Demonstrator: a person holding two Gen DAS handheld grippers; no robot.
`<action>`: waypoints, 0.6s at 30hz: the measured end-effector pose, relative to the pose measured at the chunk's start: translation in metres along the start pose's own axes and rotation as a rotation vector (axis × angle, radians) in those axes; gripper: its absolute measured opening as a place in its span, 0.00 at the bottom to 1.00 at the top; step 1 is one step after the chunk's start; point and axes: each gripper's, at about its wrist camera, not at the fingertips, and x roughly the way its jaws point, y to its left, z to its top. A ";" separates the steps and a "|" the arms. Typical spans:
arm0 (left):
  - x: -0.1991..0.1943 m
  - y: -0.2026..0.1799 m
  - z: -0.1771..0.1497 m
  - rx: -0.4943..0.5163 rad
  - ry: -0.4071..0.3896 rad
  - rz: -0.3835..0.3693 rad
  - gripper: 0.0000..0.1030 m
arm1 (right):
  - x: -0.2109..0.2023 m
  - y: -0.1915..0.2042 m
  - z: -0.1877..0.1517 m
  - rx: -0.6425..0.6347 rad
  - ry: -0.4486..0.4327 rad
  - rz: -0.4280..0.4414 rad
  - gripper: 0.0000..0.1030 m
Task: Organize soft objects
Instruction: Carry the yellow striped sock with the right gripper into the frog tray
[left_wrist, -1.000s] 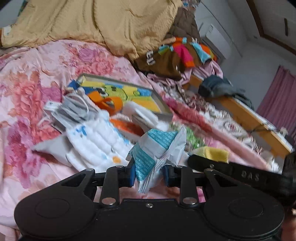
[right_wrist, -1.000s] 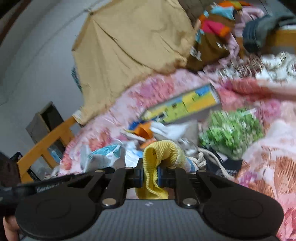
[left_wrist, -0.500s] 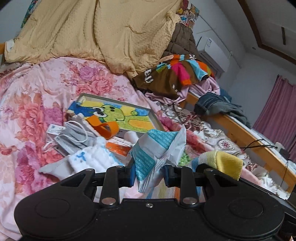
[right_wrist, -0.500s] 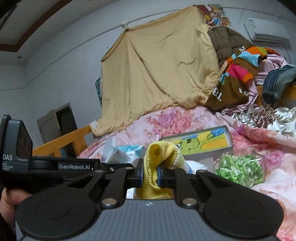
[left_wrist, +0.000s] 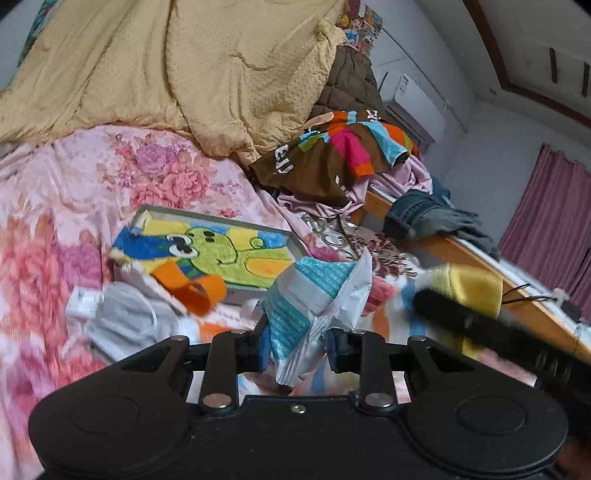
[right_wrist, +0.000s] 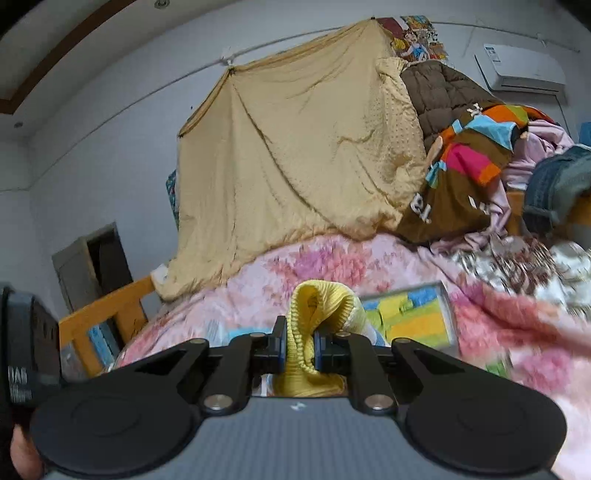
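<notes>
My left gripper (left_wrist: 297, 350) is shut on a crumpled white and teal packet (left_wrist: 314, 299), held above the pink floral bed cover (left_wrist: 74, 192). My right gripper (right_wrist: 299, 350) is shut on a yellow knit sock (right_wrist: 314, 314), also held up above the bed. The sock shows blurred in the left wrist view (left_wrist: 469, 288), with the right gripper's dark body below it. A grey face mask (left_wrist: 122, 321) and an orange strap (left_wrist: 192, 291) lie on the bed below the packet.
A shallow box with a green cartoon picture (left_wrist: 210, 254) lies on the bed. A tan blanket (right_wrist: 295, 155) hangs behind. A pile of clothes (left_wrist: 340, 155) and jeans (left_wrist: 421, 218) sit by the wooden bed rail (left_wrist: 480, 258).
Both grippers have risen and tilted up, carrying the packet and the sock. The bed clutter has dropped lower in both views. The green bag has left the right wrist view.
</notes>
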 end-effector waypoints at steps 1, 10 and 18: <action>0.007 0.004 0.006 0.009 -0.002 0.004 0.30 | 0.012 -0.003 0.006 0.002 -0.016 0.001 0.15; 0.092 0.043 0.052 -0.007 -0.033 0.086 0.31 | 0.130 -0.048 0.034 0.061 -0.048 -0.033 0.15; 0.193 0.074 0.080 -0.036 0.012 0.093 0.31 | 0.196 -0.116 0.014 0.167 0.008 -0.093 0.15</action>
